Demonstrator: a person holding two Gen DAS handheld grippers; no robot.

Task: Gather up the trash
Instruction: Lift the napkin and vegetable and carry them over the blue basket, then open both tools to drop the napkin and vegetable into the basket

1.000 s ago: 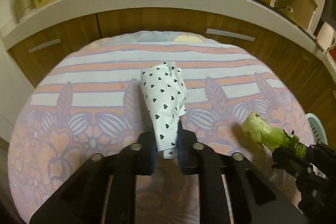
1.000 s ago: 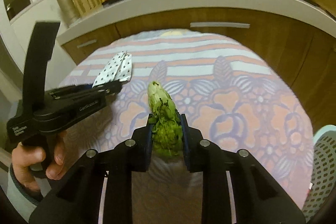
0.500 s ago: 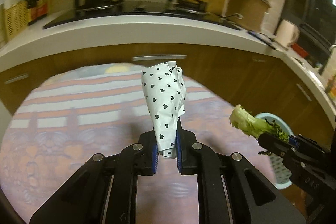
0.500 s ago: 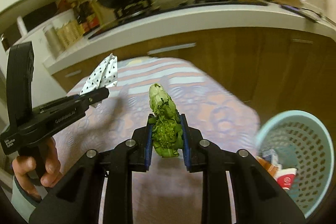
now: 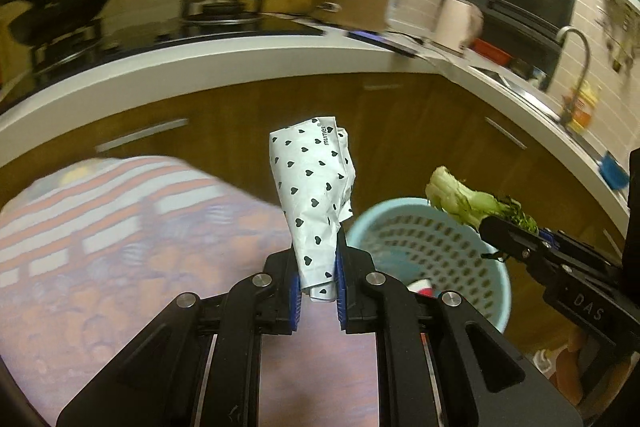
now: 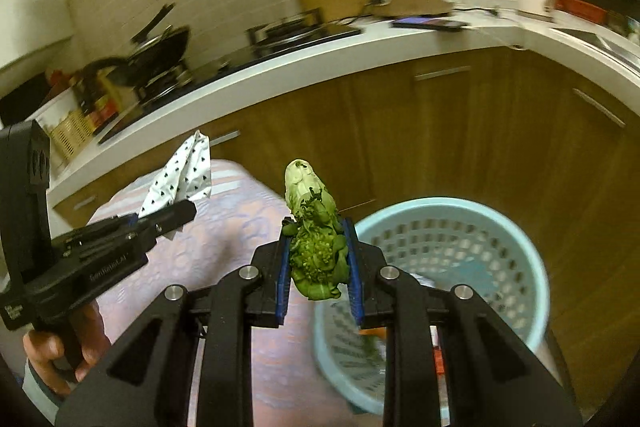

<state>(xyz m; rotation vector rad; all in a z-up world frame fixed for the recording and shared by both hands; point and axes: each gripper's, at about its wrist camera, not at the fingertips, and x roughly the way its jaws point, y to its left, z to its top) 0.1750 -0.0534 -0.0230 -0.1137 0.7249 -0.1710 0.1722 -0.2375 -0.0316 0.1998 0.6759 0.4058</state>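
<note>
Both scraps gripped, bin ahead-right

The wrapper (image 5: 312, 203) is clamped at its lower end in the left gripper (image 5: 316, 285), long axis standing up along the fingers. The greens (image 6: 316, 239) are pinched in the right gripper (image 6: 318, 267), pale stem end pointing forward and up. The bin (image 6: 516, 239) is seen low and to the right of both claws, some trash already inside. From the right wrist view its rim is partly under the right fingers, so the right hand is judged nearer; the left gripper is seen over the patterned cloth (image 5: 100, 227), bin just right of its tips. Both grippers are pitched down and forward. Next move is judged a short carry right, then release over the opening.
</note>
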